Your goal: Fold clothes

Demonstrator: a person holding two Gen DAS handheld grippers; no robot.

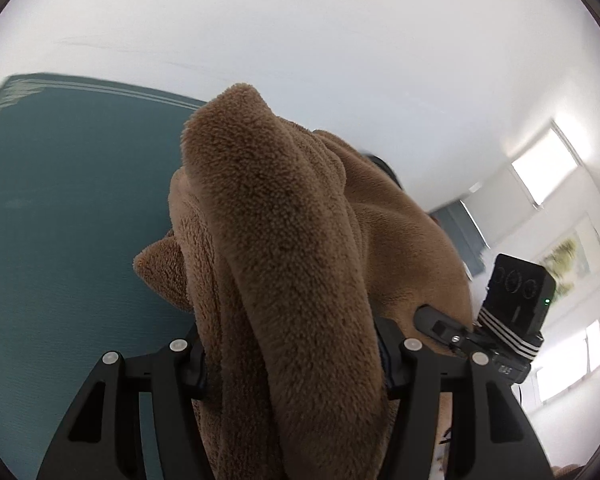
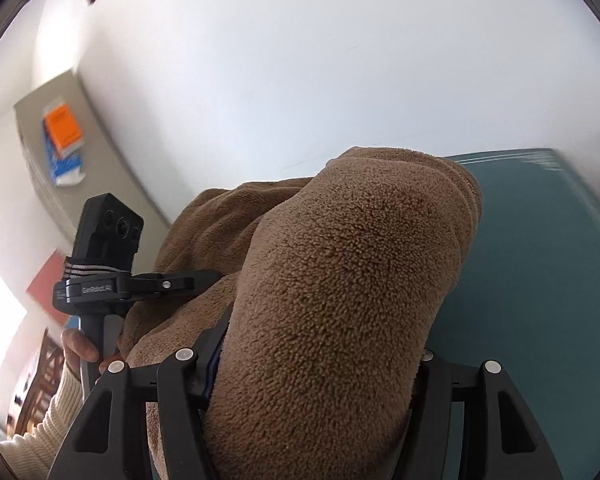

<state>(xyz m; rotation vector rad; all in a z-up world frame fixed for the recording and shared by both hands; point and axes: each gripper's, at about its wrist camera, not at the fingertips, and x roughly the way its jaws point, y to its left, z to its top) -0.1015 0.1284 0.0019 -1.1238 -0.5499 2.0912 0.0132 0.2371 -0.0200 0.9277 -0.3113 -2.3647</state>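
The left gripper (image 1: 296, 364) had its jaws clamped on a thick fold of the brown fleece garment (image 1: 284, 248), raised before the white wall (image 1: 340, 40). The right gripper (image 2: 316, 376) likewise pinched the fleece, a teal panel (image 2: 540, 280) behind.

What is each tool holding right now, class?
Left tool: closed on the brown fleece garment.
Right tool: closed on the same brown fleece garment.

Teal flat surface (image 1: 60, 200) with pale stripes along its far edge, brown fleece garment (image 1: 284, 248) raised before it
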